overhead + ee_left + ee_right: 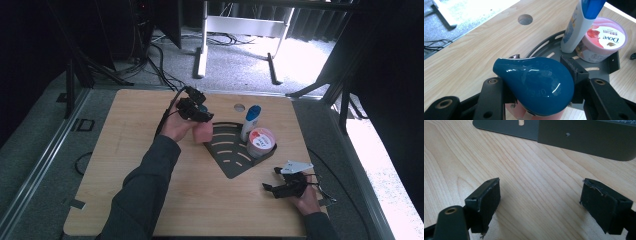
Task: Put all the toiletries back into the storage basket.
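Bottle [536, 92], teal-capped, sits pinched in the left tool [196, 111]; the rack [231, 165] lies at its four o'clock. Right tool [541, 203] rests spread on the bench [125, 165].

The person wears a dark grey long sleeve [145, 185] on the left forearm, its cuff ending at the wrist; a dark cuff [320, 225] shows at the right wrist. The left gripper [192, 110] is a black, angular frame trailing a black cable [167, 110]. The right gripper [287, 187] is black too, topped by a light grey three-cornered plate [296, 167]. Its fingers [485, 201] are blocky black pads with worn, frayed edges, carried on arms with brass-ringed screw holes [450, 210].
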A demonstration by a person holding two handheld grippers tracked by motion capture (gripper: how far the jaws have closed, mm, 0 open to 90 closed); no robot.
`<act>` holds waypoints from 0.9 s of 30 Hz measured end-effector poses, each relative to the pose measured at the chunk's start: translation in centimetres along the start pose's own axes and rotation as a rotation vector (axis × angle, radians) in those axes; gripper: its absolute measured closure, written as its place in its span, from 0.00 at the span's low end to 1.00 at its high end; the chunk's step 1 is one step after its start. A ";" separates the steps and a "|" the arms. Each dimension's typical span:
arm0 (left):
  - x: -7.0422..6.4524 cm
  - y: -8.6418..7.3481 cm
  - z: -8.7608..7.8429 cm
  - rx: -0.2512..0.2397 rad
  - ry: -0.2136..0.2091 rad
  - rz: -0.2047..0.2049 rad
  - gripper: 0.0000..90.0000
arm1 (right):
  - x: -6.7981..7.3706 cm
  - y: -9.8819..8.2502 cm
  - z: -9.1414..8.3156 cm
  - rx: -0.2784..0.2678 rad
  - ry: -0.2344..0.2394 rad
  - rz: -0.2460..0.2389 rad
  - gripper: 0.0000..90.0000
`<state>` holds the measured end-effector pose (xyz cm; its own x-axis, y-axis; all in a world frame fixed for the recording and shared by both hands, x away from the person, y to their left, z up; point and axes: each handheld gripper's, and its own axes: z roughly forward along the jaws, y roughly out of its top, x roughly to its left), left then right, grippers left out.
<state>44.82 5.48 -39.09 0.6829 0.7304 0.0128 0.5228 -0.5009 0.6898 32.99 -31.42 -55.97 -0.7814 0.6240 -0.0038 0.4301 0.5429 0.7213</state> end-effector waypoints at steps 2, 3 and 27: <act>-0.2 0.1 0.2 -0.003 -0.002 -0.001 0.59 | 0.0 0.0 0.0 0.000 0.000 0.000 0.18; -0.3 0.2 0.3 -0.005 -0.003 -0.003 0.59 | 0.0 0.0 0.0 0.000 0.000 0.001 0.18; -2.0 1.4 2.3 -0.014 -0.008 0.005 0.59 | 0.0 0.0 0.0 0.000 0.000 0.001 0.18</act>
<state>45.34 2.29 -39.80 0.6900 0.7237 0.0105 0.5119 -0.4982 0.6998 32.99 -31.42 -55.97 -0.7813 0.6242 -0.0031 0.4306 0.5425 0.7213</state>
